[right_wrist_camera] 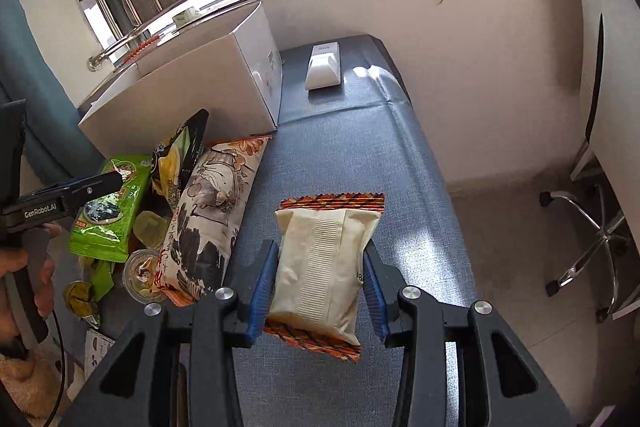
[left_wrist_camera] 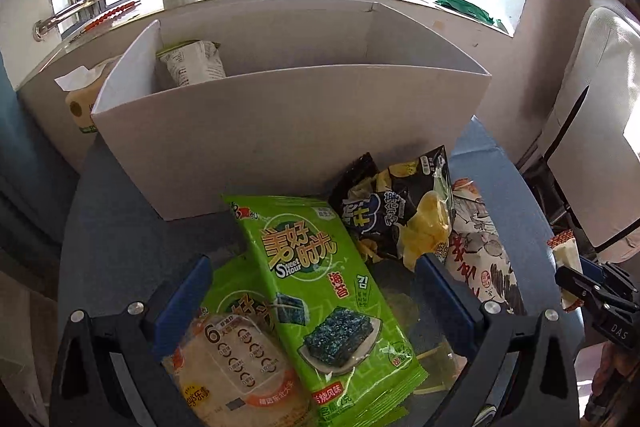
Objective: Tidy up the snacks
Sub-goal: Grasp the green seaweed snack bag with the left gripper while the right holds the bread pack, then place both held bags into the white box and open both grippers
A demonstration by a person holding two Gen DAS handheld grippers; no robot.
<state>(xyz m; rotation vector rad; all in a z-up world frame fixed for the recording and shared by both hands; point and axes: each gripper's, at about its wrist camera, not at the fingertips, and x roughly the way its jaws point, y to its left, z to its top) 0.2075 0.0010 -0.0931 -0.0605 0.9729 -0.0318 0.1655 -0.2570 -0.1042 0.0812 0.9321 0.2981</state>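
Right gripper (right_wrist_camera: 320,279) is clamped on a cream snack pack (right_wrist_camera: 320,267) with orange zigzag ends, both blue pads pressed to its sides, the pack held clear above the grey table cloth (right_wrist_camera: 360,147). Only the right wrist view shows this grip face on; the left wrist view catches just a sliver of the same pack at its right edge. Left gripper (left_wrist_camera: 312,291) stands wide open over the pile, its pads either side of a green seaweed pack (left_wrist_camera: 320,279) but not pressing it, and it holds nothing.

Only the left view looks into the white cardboard box (left_wrist_camera: 280,131), where one pale wrapped pack (left_wrist_camera: 192,61) leans in the left corner and the remaining floor lies bare. Only the right view shows a small white device (right_wrist_camera: 323,65) far along the cloth, with open cloth between it and the held pack.

Beside the seaweed pack lie a rice cracker pack (left_wrist_camera: 224,367), a black chip bag (left_wrist_camera: 396,207) and a cream bag with ink drawings (right_wrist_camera: 212,211).

Readable: "Sweet Hour" on the seaweed pack, "GenRobot.AI" on the left gripper, "DAS" on the right
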